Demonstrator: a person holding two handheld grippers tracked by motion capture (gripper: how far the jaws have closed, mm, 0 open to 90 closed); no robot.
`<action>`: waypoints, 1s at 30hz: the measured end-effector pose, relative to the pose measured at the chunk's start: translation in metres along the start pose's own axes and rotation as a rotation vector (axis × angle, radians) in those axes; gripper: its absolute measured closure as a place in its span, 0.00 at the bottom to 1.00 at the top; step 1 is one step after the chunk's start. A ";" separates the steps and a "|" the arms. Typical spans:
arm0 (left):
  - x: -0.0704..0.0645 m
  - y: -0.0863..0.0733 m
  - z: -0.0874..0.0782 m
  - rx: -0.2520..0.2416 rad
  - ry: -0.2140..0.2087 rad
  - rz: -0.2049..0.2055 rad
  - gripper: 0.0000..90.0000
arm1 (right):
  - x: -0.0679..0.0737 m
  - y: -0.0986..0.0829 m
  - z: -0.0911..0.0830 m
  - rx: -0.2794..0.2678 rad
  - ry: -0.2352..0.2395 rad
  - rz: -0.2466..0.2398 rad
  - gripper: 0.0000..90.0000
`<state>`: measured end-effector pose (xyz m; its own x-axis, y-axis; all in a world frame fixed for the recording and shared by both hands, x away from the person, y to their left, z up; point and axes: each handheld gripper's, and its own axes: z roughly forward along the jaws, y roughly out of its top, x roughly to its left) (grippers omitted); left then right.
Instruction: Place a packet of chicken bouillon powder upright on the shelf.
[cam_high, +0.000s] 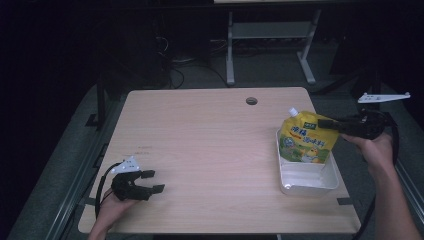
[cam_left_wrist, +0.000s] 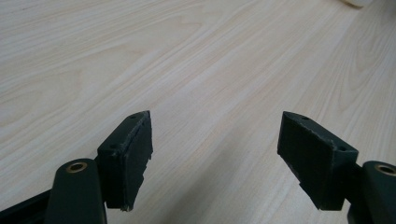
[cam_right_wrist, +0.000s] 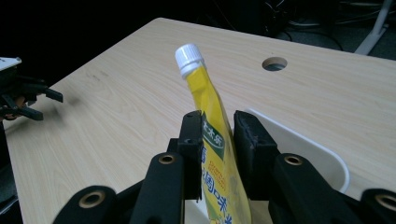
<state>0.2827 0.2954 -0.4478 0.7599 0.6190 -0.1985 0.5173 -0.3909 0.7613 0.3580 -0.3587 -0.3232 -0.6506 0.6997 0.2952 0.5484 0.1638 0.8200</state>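
A yellow spouted pouch (cam_high: 305, 140) with a white cap (cam_right_wrist: 188, 55) stands tilted in a white tray (cam_high: 310, 181) at the table's right side. My right gripper (cam_high: 325, 123) is shut on the pouch's upper edge; in the right gripper view its two black jaws press the yellow film (cam_right_wrist: 215, 140) from both sides. My left gripper (cam_high: 152, 181) rests low at the table's front left, open, with bare wood between its fingers (cam_left_wrist: 128, 154).
The wooden table (cam_high: 210, 150) has a round cable hole (cam_high: 251, 101) near its far edge. A metal desk frame (cam_high: 270, 40) and cables stand on the dark floor beyond. The left gripper (cam_right_wrist: 21, 100) sits far off at the left of the right gripper view.
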 end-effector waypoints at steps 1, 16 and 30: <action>0.000 0.000 -0.001 -0.001 0.001 -0.003 0.29 | 0.002 0.002 -0.001 -0.001 -0.002 -0.008 0.80; -0.002 -0.001 -0.007 0.005 0.032 0.010 0.29 | 0.033 0.026 -0.012 -0.040 -0.039 -0.057 0.71; 0.002 -0.002 -0.010 -0.009 0.021 0.004 0.28 | 0.056 0.036 0.000 -0.015 -0.026 -0.101 0.67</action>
<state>0.2792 0.3041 -0.4438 0.7535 0.6315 -0.1829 0.5107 -0.3871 0.7677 0.3413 -0.3131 -0.2772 -0.6880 0.6981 0.1980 0.4727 0.2241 0.8522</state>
